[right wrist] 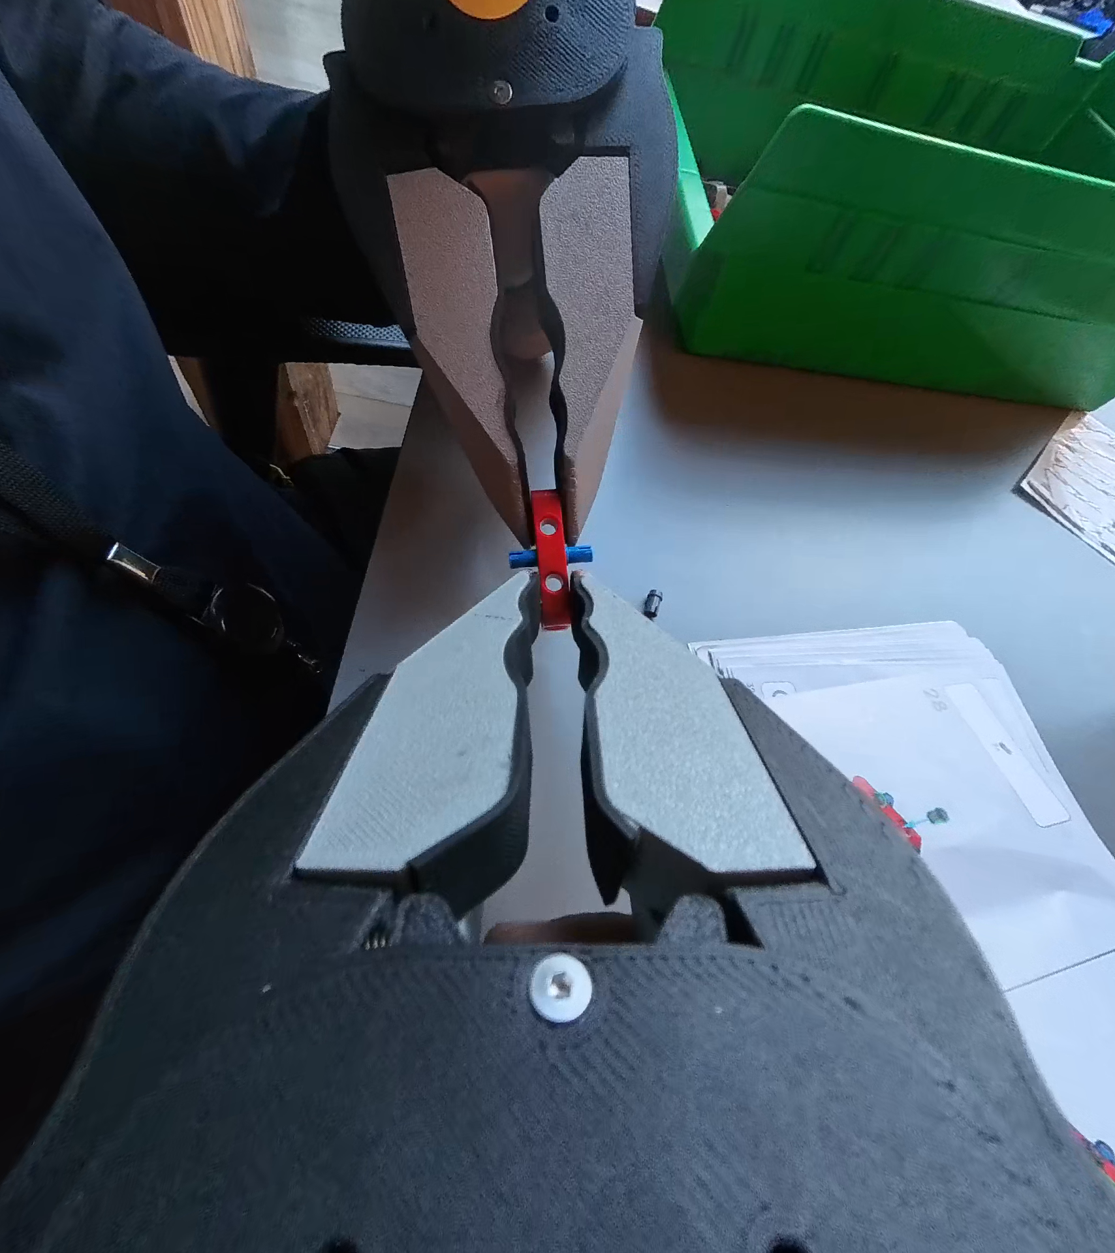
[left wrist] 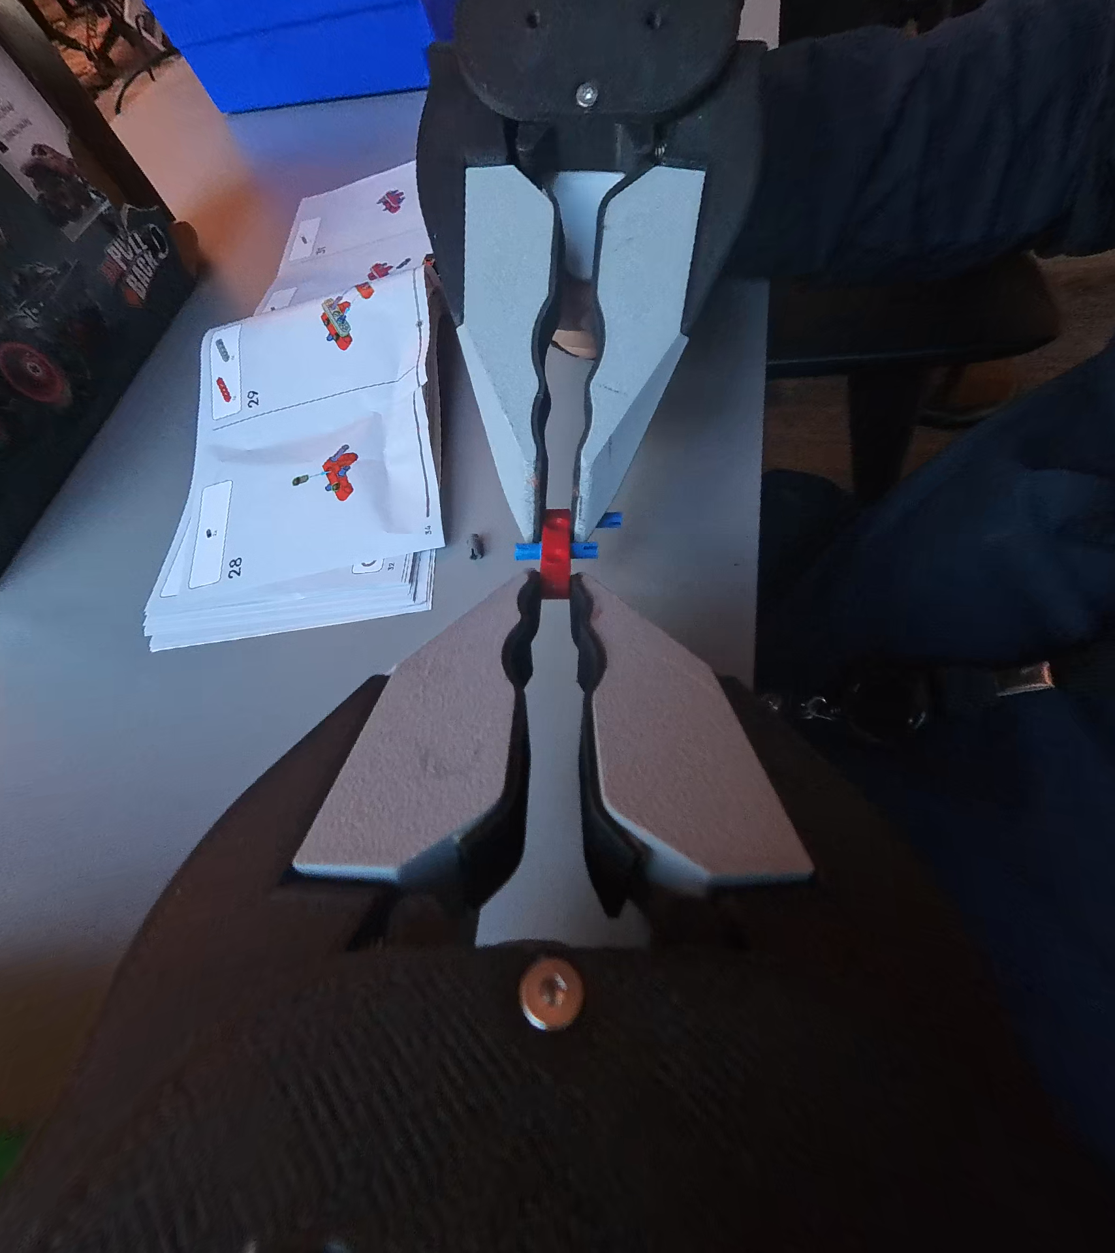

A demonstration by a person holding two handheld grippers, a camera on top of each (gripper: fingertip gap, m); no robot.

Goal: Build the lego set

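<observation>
A short red beam with holes (left wrist: 555, 552) is held above the grey table (left wrist: 100, 746) by both grippers, which face each other tip to tip. A blue pin (left wrist: 525, 550) runs crosswise through the beam's middle and sticks out on both sides. My left gripper (left wrist: 555, 582) is shut on the beam's near end. My right gripper (left wrist: 555, 525) comes from the far side and is shut on the other end. In the right wrist view, my right gripper (right wrist: 553, 591) clamps the beam (right wrist: 550, 542) from below and my left gripper (right wrist: 549, 525) from above, with the blue pin (right wrist: 521, 559) between them.
An open instruction booklet (left wrist: 310, 461) lies left of the grippers; it also shows in the right wrist view (right wrist: 948, 780). A small black pin (left wrist: 475, 546) and a loose blue pin (left wrist: 611, 520) lie on the table. The set's box (left wrist: 19, 305), a blue bin (left wrist: 297, 54) and green bins (right wrist: 914, 237) stand around. A person's dark sleeves flank the grippers. Only a small space, under 4 cm, lies between the two pairs of fingers.
</observation>
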